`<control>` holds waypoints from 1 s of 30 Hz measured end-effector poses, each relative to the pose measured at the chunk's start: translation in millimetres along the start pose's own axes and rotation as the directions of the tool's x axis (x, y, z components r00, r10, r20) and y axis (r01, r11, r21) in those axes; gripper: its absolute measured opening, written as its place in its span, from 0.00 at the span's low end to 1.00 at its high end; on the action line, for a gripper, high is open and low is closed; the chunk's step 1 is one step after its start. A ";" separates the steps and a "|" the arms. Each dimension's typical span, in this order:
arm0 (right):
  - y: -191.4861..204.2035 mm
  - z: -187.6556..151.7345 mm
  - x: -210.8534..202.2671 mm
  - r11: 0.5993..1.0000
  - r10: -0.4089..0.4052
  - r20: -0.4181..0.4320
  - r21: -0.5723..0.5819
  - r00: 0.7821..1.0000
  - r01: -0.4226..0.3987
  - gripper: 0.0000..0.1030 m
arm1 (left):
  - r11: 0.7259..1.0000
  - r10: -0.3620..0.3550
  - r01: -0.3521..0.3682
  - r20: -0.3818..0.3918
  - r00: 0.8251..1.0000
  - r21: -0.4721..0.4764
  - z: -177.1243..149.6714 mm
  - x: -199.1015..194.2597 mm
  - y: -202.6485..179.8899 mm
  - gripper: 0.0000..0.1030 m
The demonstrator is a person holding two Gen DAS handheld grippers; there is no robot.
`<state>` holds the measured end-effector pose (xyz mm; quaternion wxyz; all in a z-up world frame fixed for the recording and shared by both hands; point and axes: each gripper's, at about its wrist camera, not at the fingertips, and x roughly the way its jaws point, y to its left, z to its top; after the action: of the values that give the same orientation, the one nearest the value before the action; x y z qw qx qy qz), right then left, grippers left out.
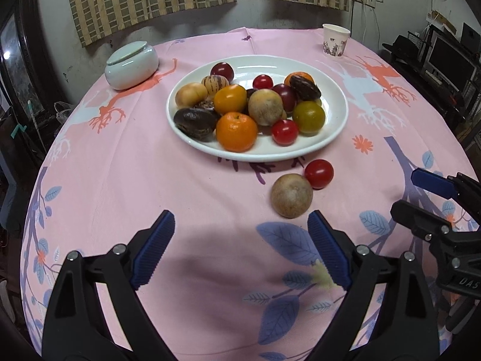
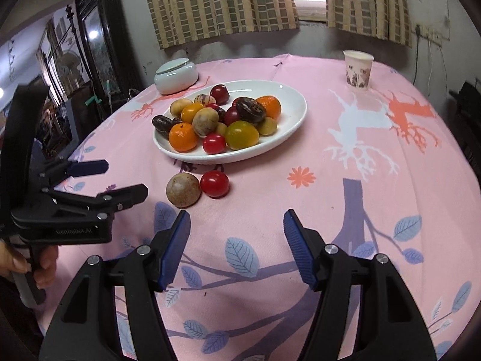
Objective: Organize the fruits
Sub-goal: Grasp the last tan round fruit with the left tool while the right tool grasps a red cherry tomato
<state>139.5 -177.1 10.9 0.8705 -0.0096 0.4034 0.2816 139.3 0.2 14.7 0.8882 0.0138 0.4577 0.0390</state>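
Observation:
A white oval plate [image 1: 333,126] [image 2: 291,120] holds several fruits: oranges, red tomatoes, dark wrinkled fruits and tan round ones. On the pink cloth in front of the plate lie a tan round fruit [image 1: 291,195] [image 2: 183,190] and a red tomato [image 1: 319,173] [image 2: 214,183], touching side by side. My left gripper [image 1: 240,222] [image 2: 126,180] is open and empty, just short of the tan fruit. My right gripper [image 2: 237,219] [image 1: 421,192] is open and empty, to the right of the left one, short of the two loose fruits.
A pale lidded jar [image 1: 131,64] [image 2: 176,73] stands at the back left. A paper cup [image 1: 335,39] [image 2: 358,70] stands at the back right. The round table's edge drops off at left and right; furniture stands beyond.

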 end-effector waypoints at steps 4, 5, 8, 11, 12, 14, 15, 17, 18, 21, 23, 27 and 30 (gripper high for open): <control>3.0 -0.8 -1.9 0.998 -0.049 0.018 -0.031 0.999 0.050 0.63 | 1.000 0.001 -0.001 -0.026 1.000 0.010 -0.5 13.6 -9.8 0.89; 2.8 -0.7 -2.2 0.998 -0.051 0.020 -0.034 0.998 0.052 0.63 | 1.000 -0.001 0.001 -0.033 0.999 0.009 -0.2 17.2 -11.6 0.89; -3.0 0.2 -2.5 0.999 -0.049 0.021 -0.009 0.999 0.049 0.63 | 1.000 0.000 0.001 -0.045 0.999 0.014 1.9 28.2 -16.9 0.89; -8.9 1.0 -2.2 0.998 -0.054 0.016 0.015 0.998 0.054 0.63 | 0.999 0.017 -0.016 -0.060 0.998 0.032 5.2 39.6 -22.1 0.89; -9.9 1.0 -2.0 0.998 -0.056 0.014 0.020 0.998 0.055 0.63 | 0.999 0.022 -0.020 -0.065 0.998 0.038 6.5 42.6 -23.8 0.89; -11.8 0.4 -0.8 0.998 -0.056 0.007 0.031 0.998 0.056 0.63 | 0.999 0.020 -0.018 -0.065 0.998 0.040 9.4 45.9 -25.8 0.89; -12.3 0.6 -0.2 0.998 -0.057 0.004 0.033 0.998 0.057 0.63 | 0.999 0.014 -0.012 -0.063 0.998 0.040 10.7 47.5 -26.9 0.89; -13.1 0.4 1.0 0.997 -0.064 0.001 0.037 0.998 0.064 0.63 | 0.999 0.007 -0.004 -0.066 0.998 0.045 12.8 51.8 -28.8 0.89; -13.1 0.3 0.9 0.997 -0.068 0.003 0.039 0.998 0.068 0.63 | 0.999 0.007 -0.004 -0.068 0.998 0.049 13.4 54.1 -29.8 0.87; -14.5 0.1 -0.3 0.996 -0.078 0.014 0.041 0.997 0.077 0.63 | 0.998 -0.021 0.025 -0.073 0.997 0.061 13.3 60.3 -33.0 0.72; -15.5 0.3 -0.1 0.996 -0.084 0.016 0.042 0.996 0.083 0.63 | 0.993 -0.084 0.089 -0.059 0.995 0.082 13.2 58.2 -36.2 0.39; -15.9 -0.2 4.1 0.995 -0.089 0.001 0.039 0.996 0.089 0.63 | 0.993 -0.074 0.079 -0.054 0.996 0.088 9.6 53.6 -34.4 0.38; -13.0 -1.8 7.3 0.995 -0.097 0.005 0.017 0.995 0.097 0.63 | 0.995 -0.082 0.085 -0.048 0.995 0.053 2.3 43.4 -20.7 0.38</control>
<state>148.4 -184.9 1.8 0.8844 -0.0211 0.4022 0.2358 167.5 -16.8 -20.4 0.8777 0.0180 0.4788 -0.0104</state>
